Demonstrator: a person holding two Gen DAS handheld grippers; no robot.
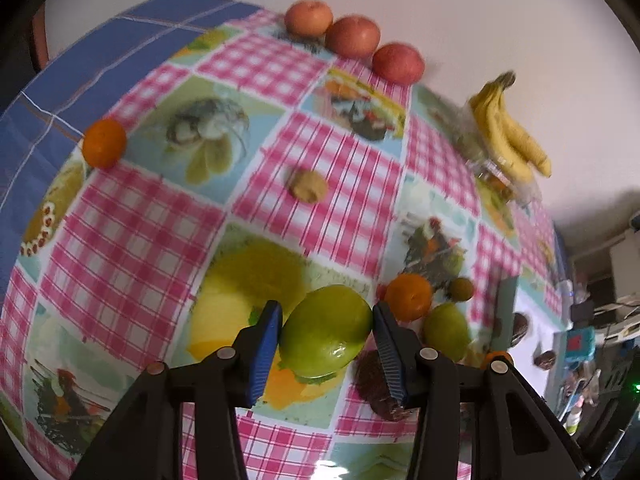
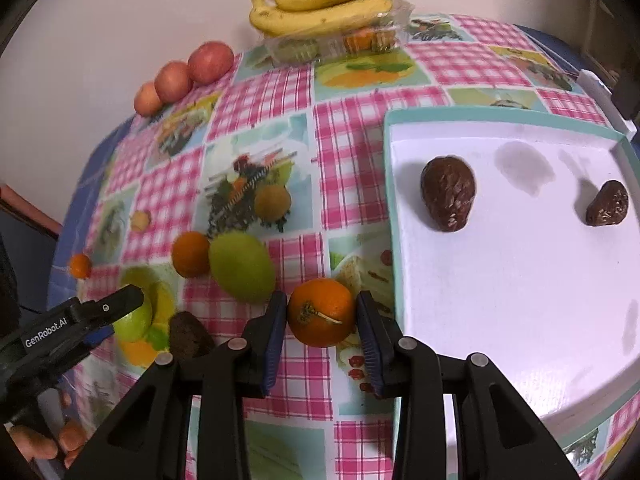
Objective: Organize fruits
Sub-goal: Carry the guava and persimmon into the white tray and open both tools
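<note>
The shallow white tray with a teal rim (image 2: 394, 216) serves as the landmark here, lying on the pink-checked, fruit-printed oilcloth (image 2: 352, 148) that covers the table. Two wrinkled dark brown fruits (image 2: 448, 194) already sit inside it, well apart, which suggests the tray is where like fruits are being gathered. Just outside the tray's near left edge, the right gripper (image 2: 322, 314) has its blue-padded jaws pinching a small round orange with a dry stalk (image 2: 322, 312), one pad on each flank, so the fruit is caught across its widest part and should not roll free; it appears lifted just clear of the cloth. Further left of the tray, the left gripper (image 1: 326, 328) straddles a smooth green rounded fruit (image 1: 326, 330), its jaws drawn in against both sides with the fruit seemingly on the cloth, a grip apparently being readied for a lift. Beside that fruit lie a second small orange (image 1: 409, 296), another green fruit (image 1: 446, 332) and a dark brown fruit (image 1: 376, 384), clustered away from the tray and not yet sorted. Along the wall, far from the tray, three reddish apples (image 1: 352, 36) stand in a row and a bunch of yellow bananas (image 2: 324, 2) rests on a clear plastic box (image 2: 340, 42), probably already grouped by kind.
</note>
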